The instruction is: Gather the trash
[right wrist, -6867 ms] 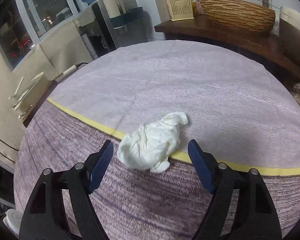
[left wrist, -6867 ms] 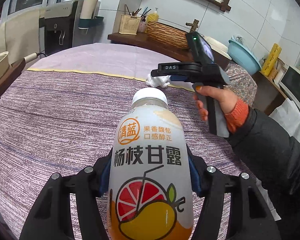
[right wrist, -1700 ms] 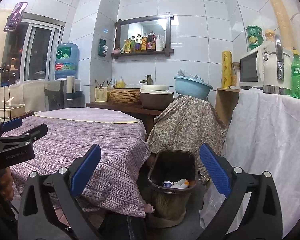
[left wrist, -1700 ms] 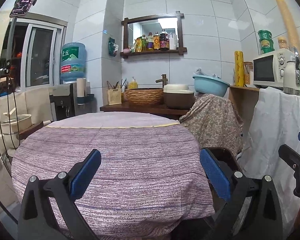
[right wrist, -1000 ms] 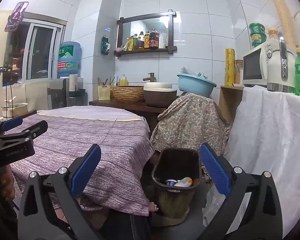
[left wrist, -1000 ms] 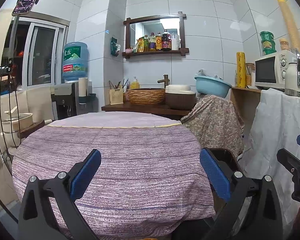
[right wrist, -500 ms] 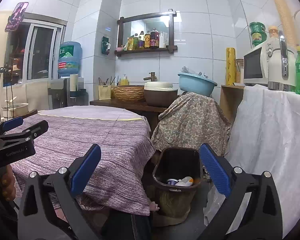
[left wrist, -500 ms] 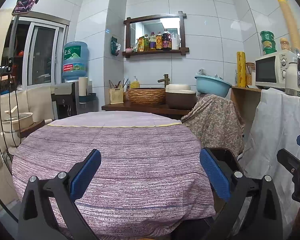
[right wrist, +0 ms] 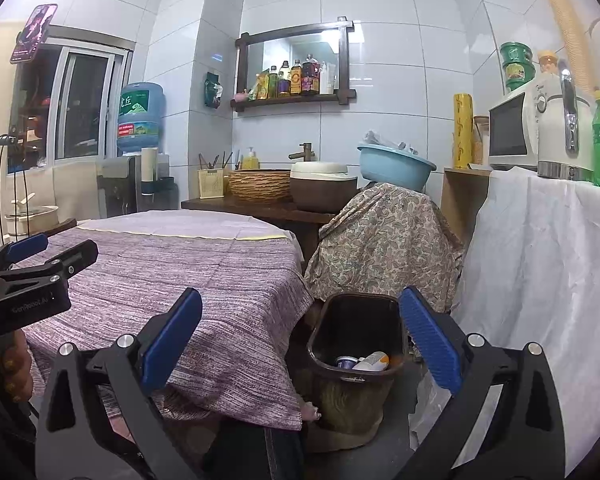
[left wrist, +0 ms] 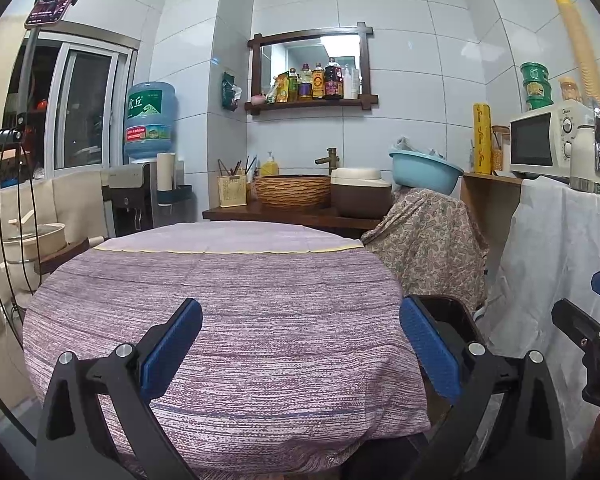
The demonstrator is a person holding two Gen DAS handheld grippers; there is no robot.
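Note:
A dark brown trash bin (right wrist: 340,376) stands on the floor to the right of the round table (right wrist: 204,280); a bottle (right wrist: 374,360) and a small cup (right wrist: 345,361) lie inside it. In the left wrist view only the bin's rim (left wrist: 456,316) shows past the table's edge. My right gripper (right wrist: 300,336) is open and holds nothing, hanging back from the bin. My left gripper (left wrist: 300,344) is open and holds nothing, facing the bare purple tablecloth (left wrist: 220,304). The left gripper also shows from the side (right wrist: 32,256) in the right wrist view.
A patterned cloth covers something (right wrist: 384,240) behind the bin. A white-draped counter (right wrist: 548,264) with a microwave (right wrist: 512,128), kettle and green bottle stands at right. A wooden counter (left wrist: 292,216) with basket and pot lies behind the table; a water dispenser (left wrist: 140,184) is at left.
The bottle and the tissue that were at the grippers 6.9 s ago are gone from the table; both grippers now stand open, pulled back. Over the last second almost nothing has moved.

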